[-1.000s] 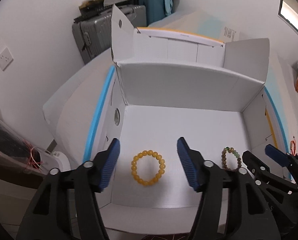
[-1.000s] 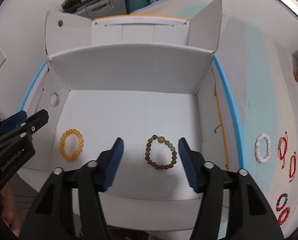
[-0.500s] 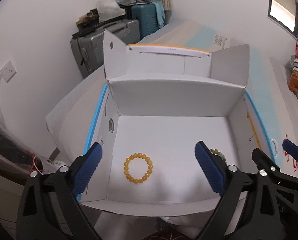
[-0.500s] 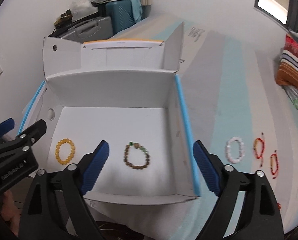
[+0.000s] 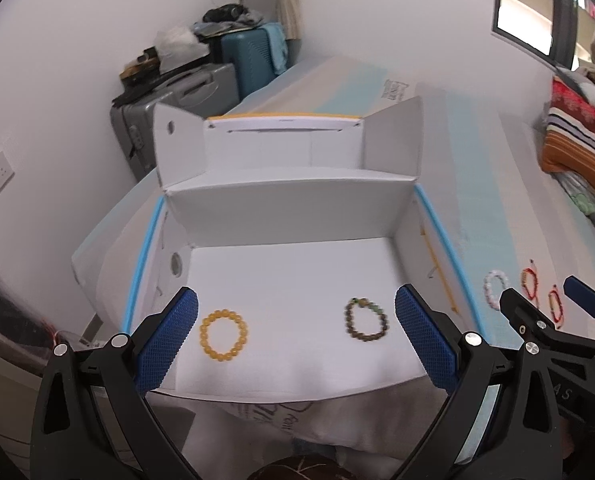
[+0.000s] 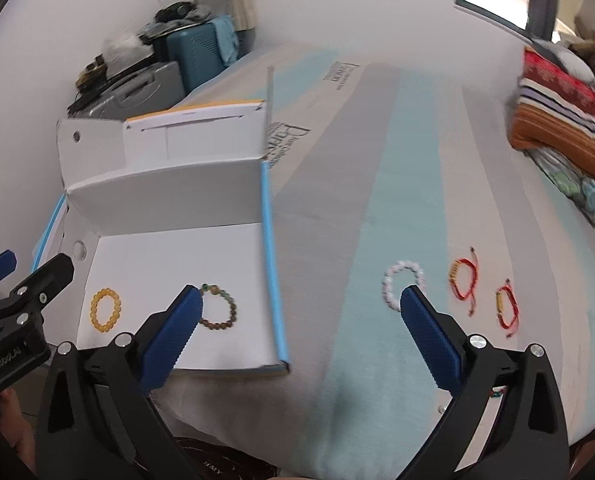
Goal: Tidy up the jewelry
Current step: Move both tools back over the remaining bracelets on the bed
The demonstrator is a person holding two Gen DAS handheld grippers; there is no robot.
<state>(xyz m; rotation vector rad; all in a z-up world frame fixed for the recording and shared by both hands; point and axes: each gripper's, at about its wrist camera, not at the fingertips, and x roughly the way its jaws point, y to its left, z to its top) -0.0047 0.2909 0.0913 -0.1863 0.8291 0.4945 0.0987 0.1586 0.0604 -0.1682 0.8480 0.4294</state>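
Observation:
A yellow bead bracelet (image 5: 223, 312) and a brown-green bead bracelet (image 5: 367, 338) lie apart on the floor of an open white box (image 5: 297, 208) on the bed. My left gripper (image 5: 295, 296) hovers above the box's near edge, jaws opening wide, nothing between them. My right gripper (image 6: 300, 294) hangs over the box's blue right edge (image 6: 271, 272), jaws also opening and empty. Right of the box, on the sheet, lie a white bead bracelet (image 6: 403, 266) and two red cord bracelets (image 6: 463, 280) (image 6: 505, 308).
The striped bedsheet (image 6: 397, 168) stretches away right of the box. Folded blankets (image 6: 557, 112) are stacked at far right. Suitcases (image 5: 177, 104) stand against the wall behind the box. More small bracelets peek out behind my right gripper's right finger (image 6: 429, 332).
Both grippers opened wide, letting go of the yellow and brown bracelets, and pulled back and up from the box. The right view swung right, showing more bracelets on the sheet.

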